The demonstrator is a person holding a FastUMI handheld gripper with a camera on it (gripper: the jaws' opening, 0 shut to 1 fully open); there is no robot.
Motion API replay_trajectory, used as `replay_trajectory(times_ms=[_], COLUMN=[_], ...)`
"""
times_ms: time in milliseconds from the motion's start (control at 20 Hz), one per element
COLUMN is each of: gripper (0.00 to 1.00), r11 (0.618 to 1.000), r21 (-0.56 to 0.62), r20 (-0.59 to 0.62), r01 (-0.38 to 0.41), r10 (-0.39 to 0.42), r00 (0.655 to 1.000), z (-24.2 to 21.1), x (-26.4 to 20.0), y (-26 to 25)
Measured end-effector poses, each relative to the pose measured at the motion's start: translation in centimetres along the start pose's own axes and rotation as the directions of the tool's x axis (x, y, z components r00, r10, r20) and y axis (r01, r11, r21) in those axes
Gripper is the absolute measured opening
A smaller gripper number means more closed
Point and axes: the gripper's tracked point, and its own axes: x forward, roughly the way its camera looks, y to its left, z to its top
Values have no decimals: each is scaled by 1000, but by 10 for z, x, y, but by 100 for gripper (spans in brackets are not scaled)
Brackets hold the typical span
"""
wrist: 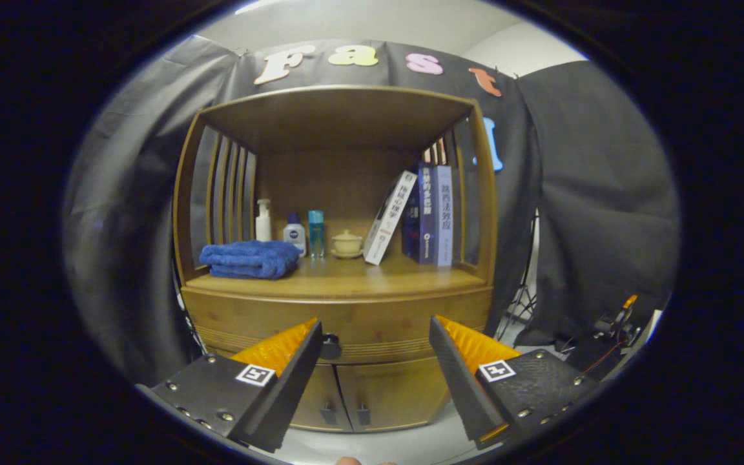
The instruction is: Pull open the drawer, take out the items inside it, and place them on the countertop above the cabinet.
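In front of the wooden cabinet (340,258) the gripper (375,336) hangs with its jaws spread wide, nothing between them. The drawer (372,320) sits shut in the band of wood just beyond the fingers, its dark round knob (330,347) just beside the left finger's tip. Whatever lies inside is hidden. Below it are two cabinet doors (359,394), each with a small handle.

On the desk (346,276) above the drawer I count one folded blue towel (250,258) at the left, then three bottles — a white pump bottle (263,221), a small white bottle with a blue cap (294,234) and a clear blue bottle (316,234). Their labels are too small to read. Next stands one small cream lidded pot (347,243) on a saucer. To the right are three books (420,216): a white one leaning against two upright ones, dark and pale purple. Their spines carry writing, too blurred to make out.

Each finger bears one square black-and-white marker (255,374).
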Motion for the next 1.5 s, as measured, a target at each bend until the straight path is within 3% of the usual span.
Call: replay_trajectory(times_ms=[150,450,900,1250,1500], gripper=[99,90,48,32,33], r11=[999,994,990,990,992], r21=[13,23,-14,-17,-14], r20=[-46,-98,-105,-136,-139], r01=[-42,-105,-141,-137,-125], r10=[43,107,139,134,122], r00=[998,989,985,982,983], z=[-30,-70,-94,-92,-93], x=[29,83,126,108,85], y=[17,44,63,62,61])
